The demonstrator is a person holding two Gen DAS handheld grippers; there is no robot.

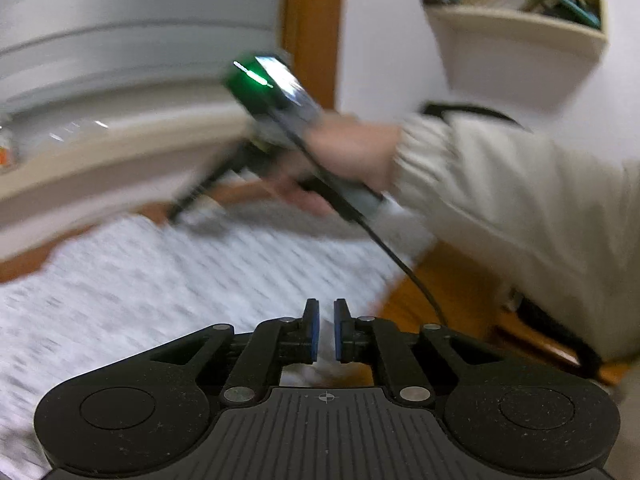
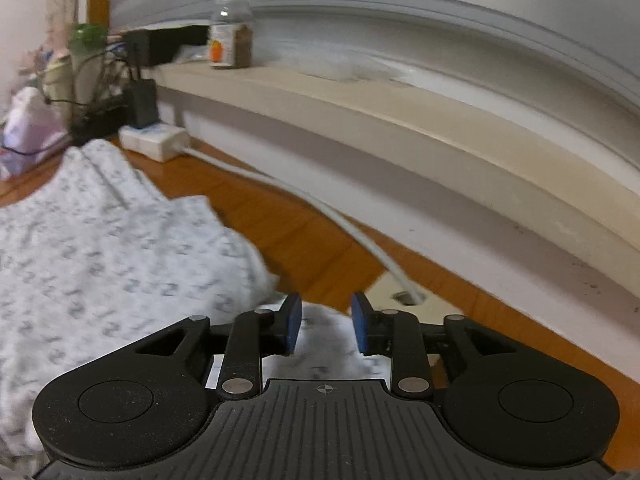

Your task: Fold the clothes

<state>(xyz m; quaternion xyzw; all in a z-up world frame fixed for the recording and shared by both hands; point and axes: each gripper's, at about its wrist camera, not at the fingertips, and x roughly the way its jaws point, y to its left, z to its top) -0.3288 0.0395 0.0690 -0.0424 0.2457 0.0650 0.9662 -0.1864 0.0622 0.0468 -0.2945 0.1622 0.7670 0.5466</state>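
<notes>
The wooden floor (image 2: 304, 232) is taken up largely by a pale printed garment (image 2: 100, 248), spread loosely beside a low ledge (image 2: 400, 120) that runs along the wall. In the right wrist view the cloth is seen rumpled, one corner doubled over itself and its edge lying in soft ridges — no neat, squared fold can be made out, so the folding is judged to be at an early or middle stage, with smoothing and further folds left to do. How much of the garment is already doubled cannot be told, since both views are blurred and cut off at the edges. A white cable (image 2: 320, 204) is laid across the floor just beside the cloth, running from a power strip (image 2: 154, 142); a jar (image 2: 232, 32) stands on the ledge. The right gripper (image 2: 326, 326) is held over the near edge of the cloth with its pads clearly apart, cloth showing below the gap but not pinched. The left gripper (image 1: 326, 330) is held above the garment with its pads nearly together — a narrow slit remains, and nothing is clamped in it.
</notes>
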